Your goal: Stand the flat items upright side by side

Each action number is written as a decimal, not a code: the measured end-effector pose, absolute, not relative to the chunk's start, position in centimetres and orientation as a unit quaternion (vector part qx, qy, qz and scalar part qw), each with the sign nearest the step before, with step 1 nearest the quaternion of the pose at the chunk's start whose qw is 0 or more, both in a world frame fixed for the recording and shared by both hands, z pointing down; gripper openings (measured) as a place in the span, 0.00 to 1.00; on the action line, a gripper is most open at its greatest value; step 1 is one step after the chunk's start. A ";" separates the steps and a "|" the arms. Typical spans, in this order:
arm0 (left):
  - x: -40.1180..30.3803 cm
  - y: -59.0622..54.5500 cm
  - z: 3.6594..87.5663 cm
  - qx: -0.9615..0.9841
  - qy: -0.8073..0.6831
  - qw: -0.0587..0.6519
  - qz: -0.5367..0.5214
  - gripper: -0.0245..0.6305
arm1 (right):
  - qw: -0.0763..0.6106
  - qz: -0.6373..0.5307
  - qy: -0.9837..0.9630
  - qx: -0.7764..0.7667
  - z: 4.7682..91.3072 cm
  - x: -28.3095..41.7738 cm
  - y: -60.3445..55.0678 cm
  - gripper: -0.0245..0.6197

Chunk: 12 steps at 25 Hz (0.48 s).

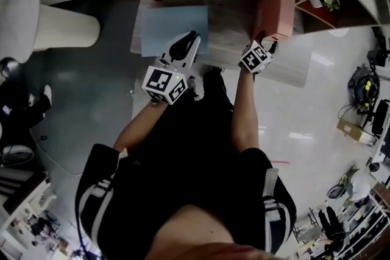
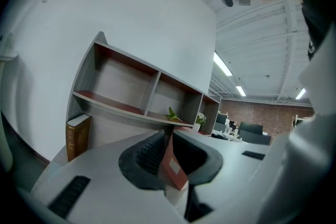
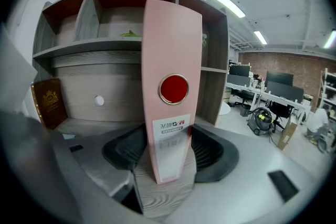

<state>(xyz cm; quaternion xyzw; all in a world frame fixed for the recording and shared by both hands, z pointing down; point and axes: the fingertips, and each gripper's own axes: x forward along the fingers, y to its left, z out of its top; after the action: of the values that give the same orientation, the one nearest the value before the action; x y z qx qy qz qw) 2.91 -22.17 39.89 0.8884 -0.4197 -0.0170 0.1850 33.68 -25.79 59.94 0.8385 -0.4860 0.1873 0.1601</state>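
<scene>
Right claw (image 3: 167, 150) is clamped on the pink binder (image 3: 170, 60), spine standing between its jaws on the surface (image 3: 163, 198) so it can't topple; left claw (image 2: 168, 157) is nipped nearly together on a thin red folder (image 2: 174, 170).

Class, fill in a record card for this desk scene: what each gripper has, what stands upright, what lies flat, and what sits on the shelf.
left gripper: fingers closed on a thin red item with a white label
right gripper: fingers on the spine of the pink binder
standing upright: pink binder; brown book
lying flat: light-blue folder on the desk
on the shelf: small plant
</scene>
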 end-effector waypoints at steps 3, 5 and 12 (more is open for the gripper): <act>3.0 -23.2 40.4 0.885 -0.425 0.190 -0.015 0.14 | 0.162 0.188 -0.488 0.837 60.0 34.1 -26.8 0.47; 3.0 -23.9 40.9 0.882 -0.430 0.191 -0.011 0.14 | 0.163 0.187 -0.490 0.836 59.9 34.4 -27.4 0.48; 3.1 -24.6 41.6 0.880 -0.431 0.199 -0.006 0.14 | 0.166 0.183 -0.492 0.835 60.1 34.6 -28.7 0.48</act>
<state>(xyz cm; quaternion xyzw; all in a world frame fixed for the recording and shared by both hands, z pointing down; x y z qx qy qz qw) 3.13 -24.61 41.63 0.8801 -0.4308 -0.0056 0.1994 34.64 -28.65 60.14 0.8347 -0.4924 0.1827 0.1656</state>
